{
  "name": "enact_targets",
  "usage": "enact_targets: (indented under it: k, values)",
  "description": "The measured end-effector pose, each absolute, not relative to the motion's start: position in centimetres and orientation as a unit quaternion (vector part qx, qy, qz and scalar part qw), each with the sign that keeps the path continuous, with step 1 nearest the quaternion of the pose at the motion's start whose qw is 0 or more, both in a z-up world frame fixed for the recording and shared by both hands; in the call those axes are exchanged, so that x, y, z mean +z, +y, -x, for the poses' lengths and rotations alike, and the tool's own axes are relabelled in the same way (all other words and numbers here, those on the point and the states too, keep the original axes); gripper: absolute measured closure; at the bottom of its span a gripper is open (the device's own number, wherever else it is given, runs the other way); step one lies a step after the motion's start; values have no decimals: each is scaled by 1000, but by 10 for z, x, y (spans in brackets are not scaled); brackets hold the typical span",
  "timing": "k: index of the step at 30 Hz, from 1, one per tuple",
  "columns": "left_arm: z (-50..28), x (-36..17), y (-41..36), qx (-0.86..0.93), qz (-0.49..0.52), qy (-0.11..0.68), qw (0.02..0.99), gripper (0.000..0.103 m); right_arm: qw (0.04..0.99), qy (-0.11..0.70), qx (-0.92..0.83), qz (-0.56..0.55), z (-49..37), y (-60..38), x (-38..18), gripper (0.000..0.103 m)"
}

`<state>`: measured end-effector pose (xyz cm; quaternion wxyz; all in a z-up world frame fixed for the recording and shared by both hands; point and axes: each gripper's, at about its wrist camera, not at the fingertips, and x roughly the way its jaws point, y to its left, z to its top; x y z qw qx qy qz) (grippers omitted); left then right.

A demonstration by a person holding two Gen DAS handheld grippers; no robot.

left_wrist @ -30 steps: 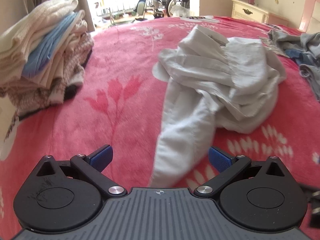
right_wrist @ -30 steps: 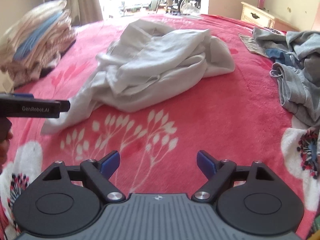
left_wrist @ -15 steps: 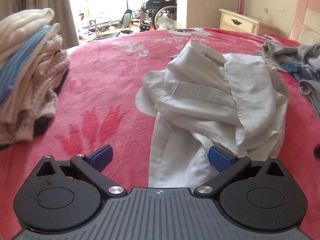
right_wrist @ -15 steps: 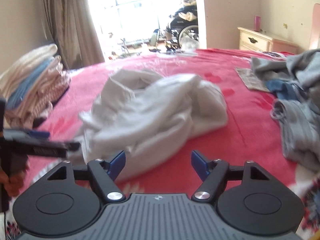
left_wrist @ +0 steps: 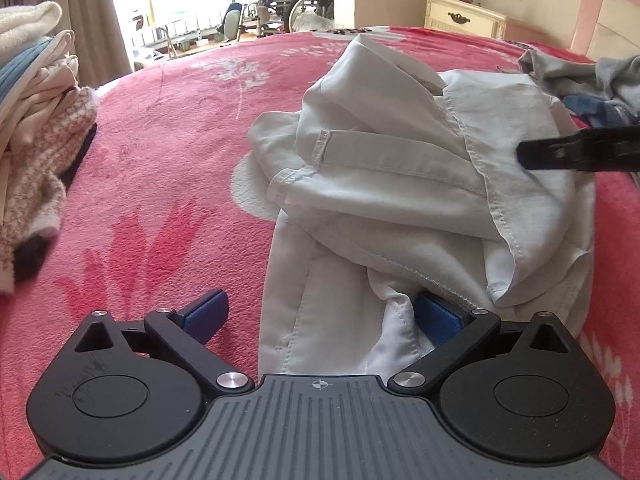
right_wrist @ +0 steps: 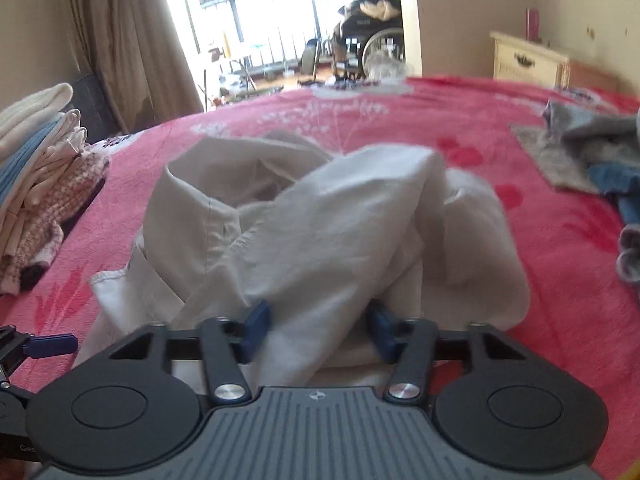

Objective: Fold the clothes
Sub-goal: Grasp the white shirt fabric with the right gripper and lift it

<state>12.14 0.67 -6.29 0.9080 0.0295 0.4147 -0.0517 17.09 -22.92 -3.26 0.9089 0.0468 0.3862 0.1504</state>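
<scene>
Pink flowered bedding [left_wrist: 168, 168] covers the bed, with a bright window and a wheelchair [right_wrist: 372, 52] behind it. A crumpled white shirt [left_wrist: 400, 184] lies in the middle of the bed. At the left edge sits a stack of folded clothes [right_wrist: 44, 184]; grey and blue garments [right_wrist: 592, 152] lie at the right. The left gripper [left_wrist: 320, 316] stands wide, one strip of the shirt running between its blue pads, which do not press it. The right gripper [right_wrist: 318, 330] is closing, a bunch of the shirt's cloth between its pads, though I cannot tell whether they pinch it yet
</scene>
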Motion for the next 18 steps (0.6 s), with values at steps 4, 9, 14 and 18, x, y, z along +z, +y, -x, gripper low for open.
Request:
enact_targets:
  k: [4, 9, 14, 18]
  values:
    - [-120, -58, 13, -59, -8, 418, 906, 11, 902, 390, 164, -83, -161, -243, -32, 101]
    - [-118, -44, 30, -68, 48, 409, 909, 14, 897, 378, 187, -130, -123, -266, -10, 102]
    - [-120, -40, 42, -60, 74, 405, 910, 15, 864, 414, 236, -161, -73, -276, -9, 102]
    - [-118, -37, 49, -65, 98, 404, 907, 15, 837, 449, 286, -130, -27, -259, -17, 102]
